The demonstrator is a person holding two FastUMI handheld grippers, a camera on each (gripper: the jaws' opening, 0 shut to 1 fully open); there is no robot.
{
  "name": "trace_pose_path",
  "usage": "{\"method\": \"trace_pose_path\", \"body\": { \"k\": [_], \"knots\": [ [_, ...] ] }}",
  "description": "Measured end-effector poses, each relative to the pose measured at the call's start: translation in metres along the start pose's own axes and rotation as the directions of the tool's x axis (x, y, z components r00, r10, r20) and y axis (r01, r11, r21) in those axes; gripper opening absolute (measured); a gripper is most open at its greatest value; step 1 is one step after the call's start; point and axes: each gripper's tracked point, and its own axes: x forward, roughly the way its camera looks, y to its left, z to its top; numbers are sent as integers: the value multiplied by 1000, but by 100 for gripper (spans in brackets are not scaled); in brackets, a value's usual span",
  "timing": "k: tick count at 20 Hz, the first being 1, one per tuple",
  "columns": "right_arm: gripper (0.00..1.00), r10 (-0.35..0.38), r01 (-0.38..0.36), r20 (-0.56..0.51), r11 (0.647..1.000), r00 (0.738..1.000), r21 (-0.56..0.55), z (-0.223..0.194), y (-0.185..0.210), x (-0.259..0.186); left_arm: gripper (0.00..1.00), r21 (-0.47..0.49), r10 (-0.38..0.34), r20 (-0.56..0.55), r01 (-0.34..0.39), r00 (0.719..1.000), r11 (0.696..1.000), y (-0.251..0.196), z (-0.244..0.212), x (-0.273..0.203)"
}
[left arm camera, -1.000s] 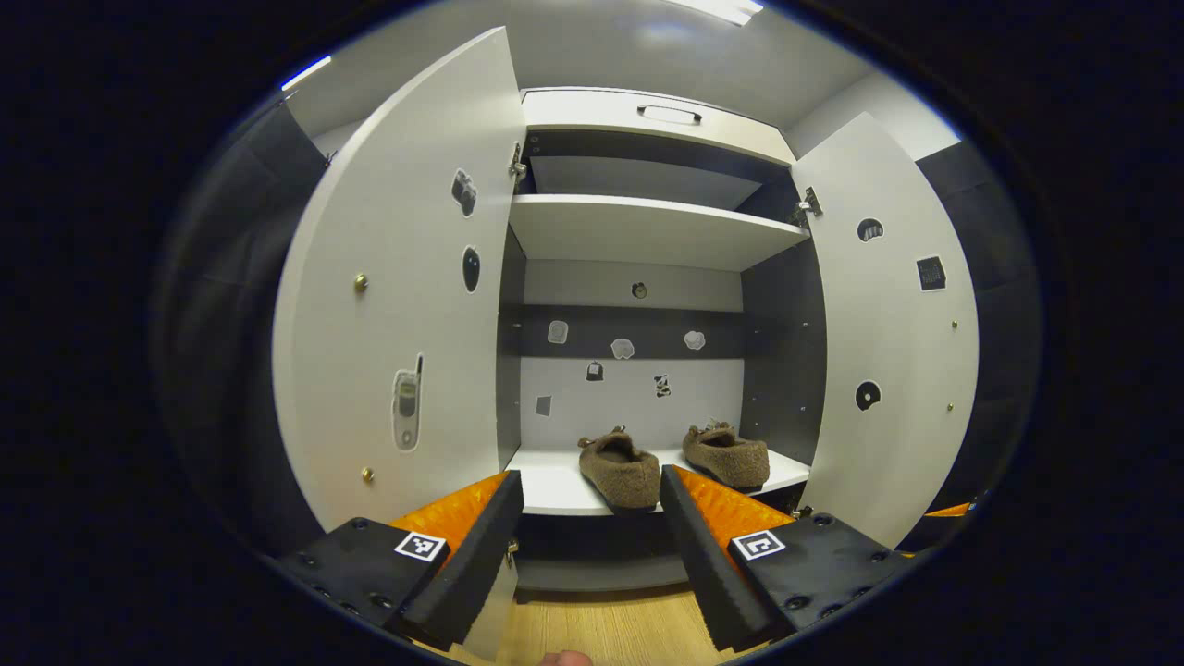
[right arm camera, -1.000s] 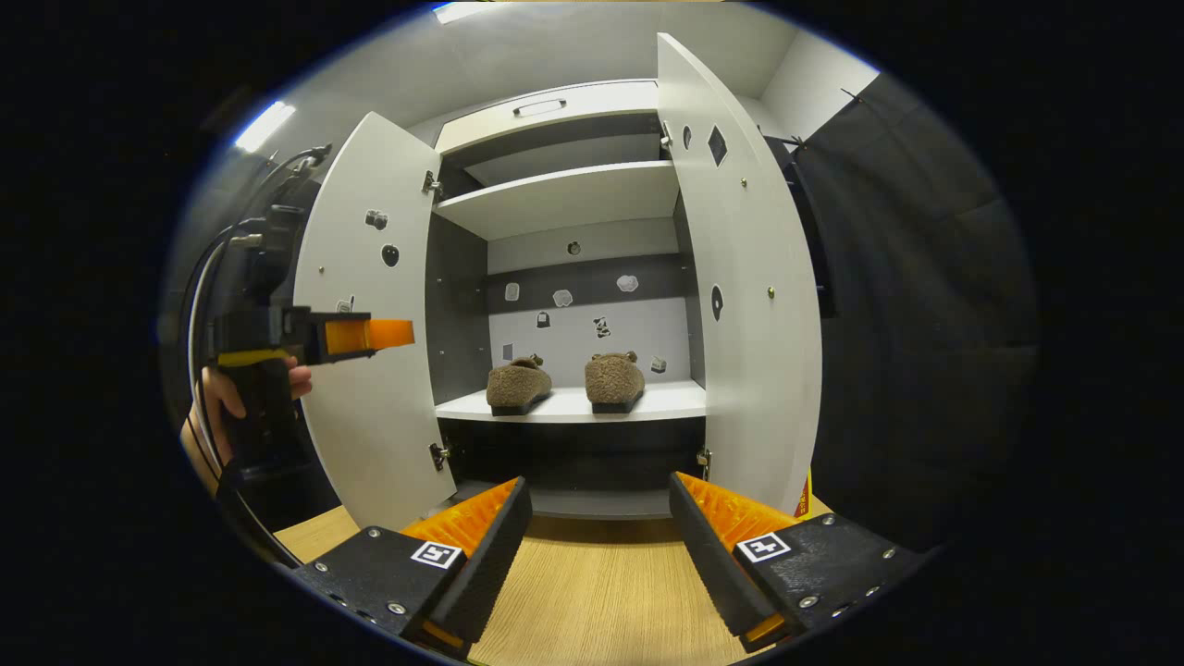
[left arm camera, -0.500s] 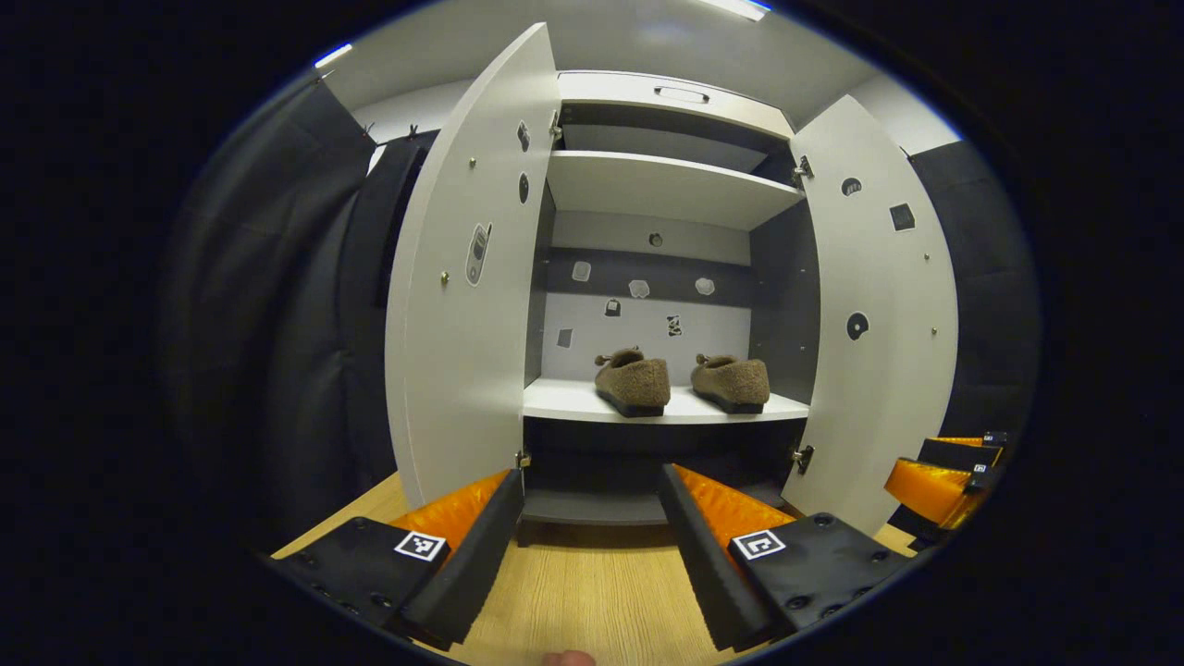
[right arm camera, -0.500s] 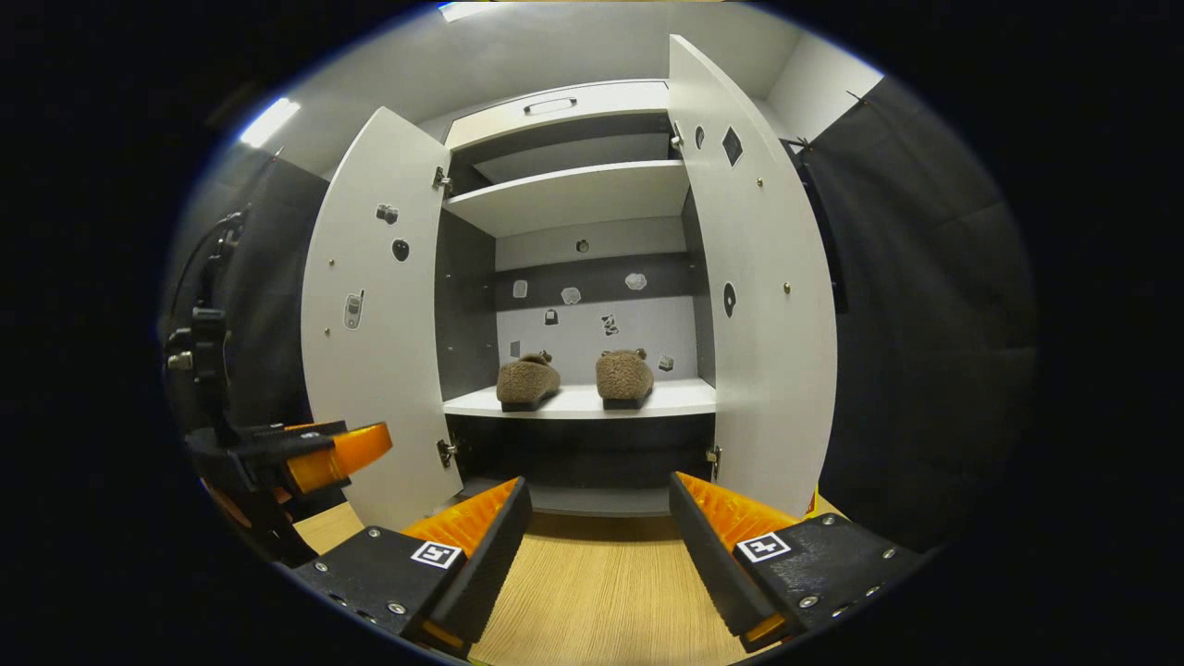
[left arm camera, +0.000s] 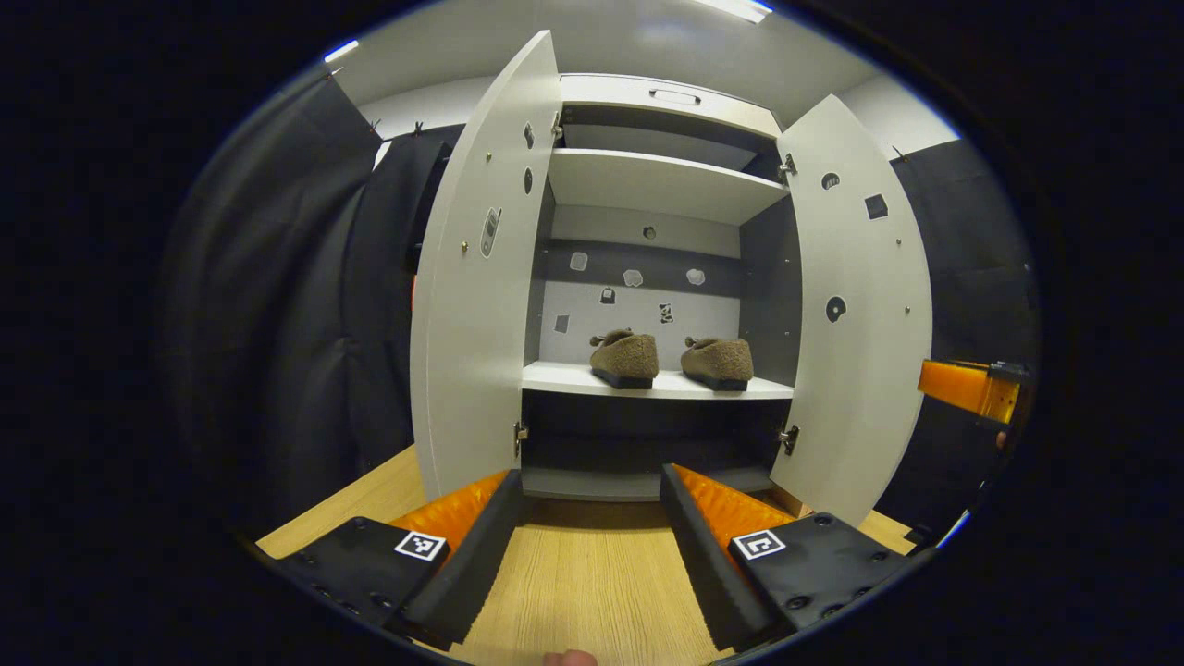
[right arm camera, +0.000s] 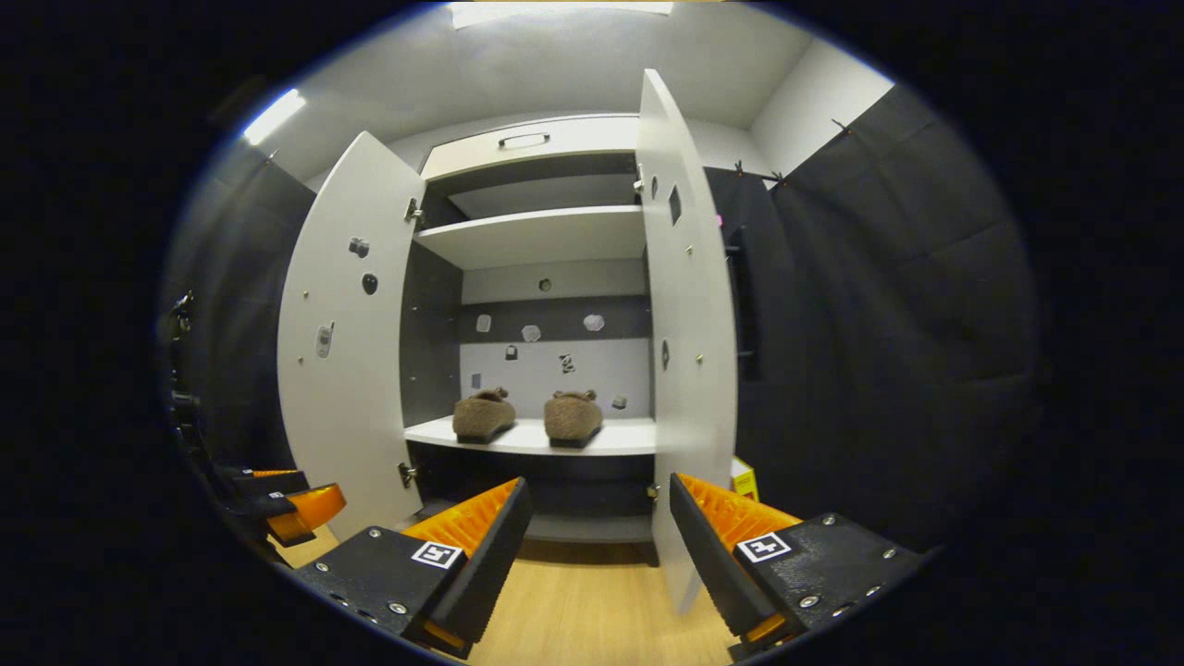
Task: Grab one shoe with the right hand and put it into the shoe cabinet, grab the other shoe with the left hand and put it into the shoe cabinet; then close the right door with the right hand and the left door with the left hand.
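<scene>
So both brown shoes are parked side by side on the lower shelf of the shoe cabinet. Its left door and right door are swung wide. The left gripper and right gripper are held in front of the cabinet, over the wooden floor, fingers spread apart with nothing gripped.
</scene>
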Motion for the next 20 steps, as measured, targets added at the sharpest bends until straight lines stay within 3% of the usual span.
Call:
{"method": "trace_pose_path", "body": {
  "k": [10, 18, 19, 20],
  "knots": [
    [92, -243, 245, 100, 969, 965, -13, 97, -146, 50, 97, -5, 0, 10, 0, 1000, 1000, 2, -1, -12],
    [92, -228, 235, 120, 971, 966, -51, 122, -147, 74, 97, 2, 55, 12, -55, 998, 998, 21, -3, -18],
    [85, -224, 231, 117, 972, 968, -51, 121, -146, 74, 97, 6, 59, 14, -60, 998, 998, 22, -2, -19],
    [92, -216, 223, 115, 974, 970, -48, 121, -143, 74, 97, 9, 59, 18, -59, 998, 998, 22, -1, -19]
  ]
}}
